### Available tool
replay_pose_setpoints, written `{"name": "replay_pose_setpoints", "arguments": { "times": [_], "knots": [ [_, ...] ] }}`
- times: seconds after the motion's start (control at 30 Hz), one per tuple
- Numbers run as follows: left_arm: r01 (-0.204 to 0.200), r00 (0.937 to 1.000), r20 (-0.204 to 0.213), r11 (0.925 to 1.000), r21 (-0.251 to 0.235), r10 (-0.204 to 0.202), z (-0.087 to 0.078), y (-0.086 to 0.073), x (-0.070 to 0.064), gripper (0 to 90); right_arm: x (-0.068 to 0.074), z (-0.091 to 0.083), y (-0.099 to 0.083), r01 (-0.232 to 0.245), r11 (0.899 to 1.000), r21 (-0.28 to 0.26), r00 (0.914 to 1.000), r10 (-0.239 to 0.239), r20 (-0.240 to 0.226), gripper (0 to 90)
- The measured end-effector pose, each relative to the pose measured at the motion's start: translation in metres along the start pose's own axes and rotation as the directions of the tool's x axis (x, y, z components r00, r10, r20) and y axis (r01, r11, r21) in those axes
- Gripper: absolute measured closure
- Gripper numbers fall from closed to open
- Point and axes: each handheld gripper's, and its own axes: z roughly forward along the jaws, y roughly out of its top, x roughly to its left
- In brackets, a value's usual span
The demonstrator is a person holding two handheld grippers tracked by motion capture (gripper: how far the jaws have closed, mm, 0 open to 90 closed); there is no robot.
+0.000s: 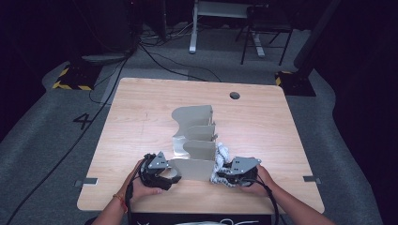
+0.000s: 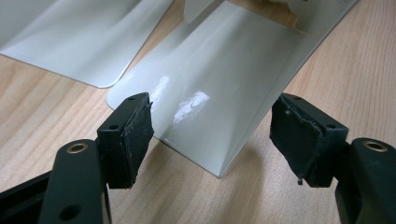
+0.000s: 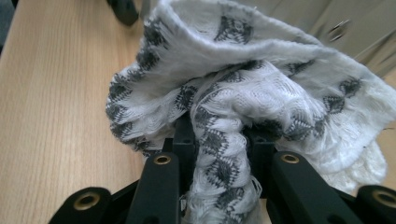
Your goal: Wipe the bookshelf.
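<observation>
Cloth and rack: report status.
Right gripper shut on patterned cloth. Left gripper open, jaws straddling grey rack corner, apart from it. Nothing in the way.

I see a light wooden table (image 1: 141, 122) with a round cable hole (image 1: 234, 95) at its far right. A grey metal divider rack (image 1: 195, 140) stands mid-table, and a white-and-grey patterned cloth (image 1: 220, 157) lies against its right side.

The white patterned cloth (image 3: 243, 93) hides the right claw's (image 3: 219, 140) pads, and the picture's edges crop the grey rack (image 2: 224, 79).
</observation>
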Motion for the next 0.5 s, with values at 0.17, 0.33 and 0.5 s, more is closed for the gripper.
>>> {"name": "replay_pose_setpoints", "arguments": {
  "times": [0.17,0.33,0.5],
  "knots": [
    [-0.020,0.9998,-0.001,0.9990,0.039,0.020,0.003,-0.002,-0.002,31.4,-0.007,-0.019,0.009,-0.022,0.995,-0.096,0.9992,0.025,0.030,72.6],
    [-0.027,0.9995,-0.012,0.9988,0.042,0.028,0.004,-0.002,-0.002,31.5,-0.010,-0.038,0.021,-0.007,0.981,-0.193,0.9986,0.017,0.049,72.7],
    [-0.057,0.9975,-0.038,0.9968,0.055,0.060,0.005,-0.002,-0.006,30.8,-0.009,-0.032,0.021,0.000,0.986,-0.167,0.9993,0.006,0.038,72.6]
  ]
}}
